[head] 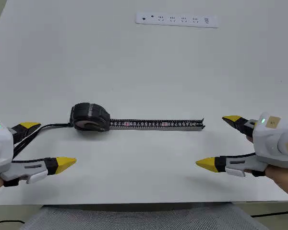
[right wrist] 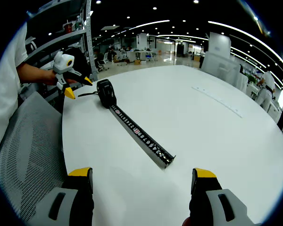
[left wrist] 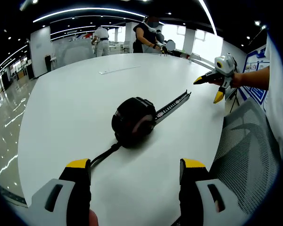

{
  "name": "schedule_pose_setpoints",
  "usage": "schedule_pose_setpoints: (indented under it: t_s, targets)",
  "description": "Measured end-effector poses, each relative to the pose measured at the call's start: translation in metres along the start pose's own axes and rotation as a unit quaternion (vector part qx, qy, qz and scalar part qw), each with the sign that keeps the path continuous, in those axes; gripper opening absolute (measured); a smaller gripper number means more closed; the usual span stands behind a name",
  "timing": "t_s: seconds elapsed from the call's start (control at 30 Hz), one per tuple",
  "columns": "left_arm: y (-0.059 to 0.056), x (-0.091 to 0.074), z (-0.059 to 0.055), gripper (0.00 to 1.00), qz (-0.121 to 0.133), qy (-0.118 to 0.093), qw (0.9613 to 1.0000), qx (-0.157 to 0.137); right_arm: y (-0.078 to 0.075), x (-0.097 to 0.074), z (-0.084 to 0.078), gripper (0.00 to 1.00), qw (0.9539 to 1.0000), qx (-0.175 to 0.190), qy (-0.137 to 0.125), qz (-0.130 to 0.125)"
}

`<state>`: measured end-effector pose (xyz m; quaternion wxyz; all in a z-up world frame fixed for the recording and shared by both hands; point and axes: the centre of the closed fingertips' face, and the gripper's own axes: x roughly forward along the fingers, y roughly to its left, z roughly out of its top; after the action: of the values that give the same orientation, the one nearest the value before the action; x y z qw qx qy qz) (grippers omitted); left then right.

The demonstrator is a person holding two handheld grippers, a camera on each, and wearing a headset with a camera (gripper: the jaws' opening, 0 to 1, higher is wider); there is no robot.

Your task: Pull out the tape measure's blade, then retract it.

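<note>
A black tape measure point(head: 90, 117) lies on the white table point(head: 134, 62), its blade point(head: 156, 124) drawn out to the right and resting flat. In the left gripper view the case point(left wrist: 133, 120) sits ahead of the jaws and the blade point(left wrist: 172, 106) runs away from it. In the right gripper view the blade's tip point(right wrist: 166, 161) lies just ahead of the jaws. My left gripper point(head: 34, 143) stands open left of the case, touching nothing. My right gripper point(head: 219, 141) stands open right of the blade's end, holding nothing.
A black wrist strap point(head: 50, 127) trails left from the case toward the left gripper. A white power strip point(head: 176, 19) lies at the table's far side. A mesh chair back point(head: 134, 218) sits at the near edge. People stand in the background.
</note>
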<state>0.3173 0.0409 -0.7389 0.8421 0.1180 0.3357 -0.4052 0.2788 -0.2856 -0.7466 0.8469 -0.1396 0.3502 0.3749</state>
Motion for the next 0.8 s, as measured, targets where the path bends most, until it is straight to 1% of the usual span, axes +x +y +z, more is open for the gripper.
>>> schedule_pose_setpoints:
  t_s: [0.07,0.13,0.2,0.23,0.3,0.37,0.4,0.43,0.47,0.5,0.6,0.8]
  targets:
    - [-0.002,-0.001,-0.001,0.74,-0.001,-0.001,1.0000,-0.001,0.002,-0.002,-0.002,0.85,1.0000,0.000,-0.003,0.001]
    - [-0.001,-0.004,0.001,0.74,0.007,-0.013,0.9999,-0.006,0.004,-0.005,-0.003,0.86,0.9999,0.007,-0.009,0.000]
    - [-0.003,-0.006,0.000,0.75,0.008,-0.018,0.9997,-0.015,0.006,-0.007,-0.005,0.86,0.9998,0.012,-0.014,-0.003]
    - [-0.003,-0.006,-0.001,0.75,0.011,-0.020,0.9996,-0.014,0.008,-0.007,-0.006,0.86,0.9998,0.014,-0.015,-0.003]
    - [-0.006,-0.007,-0.004,0.75,0.008,-0.019,0.9996,-0.019,0.010,-0.007,-0.010,0.86,0.9998,0.014,-0.016,-0.004]
    - [-0.009,-0.007,-0.005,0.76,0.007,-0.023,0.9994,-0.025,0.015,-0.009,-0.012,0.86,0.9997,0.017,-0.018,-0.003]
    - [-0.010,-0.008,-0.006,0.76,0.007,-0.022,0.9994,-0.026,0.016,-0.010,-0.012,0.85,0.9997,0.015,-0.020,-0.007]
    - [-0.013,-0.007,-0.007,0.76,0.001,-0.025,0.9992,-0.031,0.017,-0.011,-0.013,0.85,0.9996,0.018,-0.022,-0.006]
    - [-0.013,-0.008,-0.008,0.77,0.002,-0.025,0.9991,-0.034,0.019,-0.011,-0.014,0.85,0.9995,0.022,-0.022,-0.005]
    - [-0.015,-0.008,-0.008,0.77,-0.002,-0.028,0.9988,-0.039,0.021,-0.012,-0.015,0.84,0.9994,0.023,-0.024,-0.006]
    - [-0.017,-0.009,-0.008,0.79,-0.001,-0.036,0.9982,-0.048,0.022,-0.014,-0.016,0.84,0.9991,0.030,-0.027,-0.010]
    - [-0.019,-0.011,-0.007,0.79,0.002,-0.044,0.9977,-0.052,0.020,-0.015,-0.015,0.85,0.9986,0.037,-0.034,-0.018]
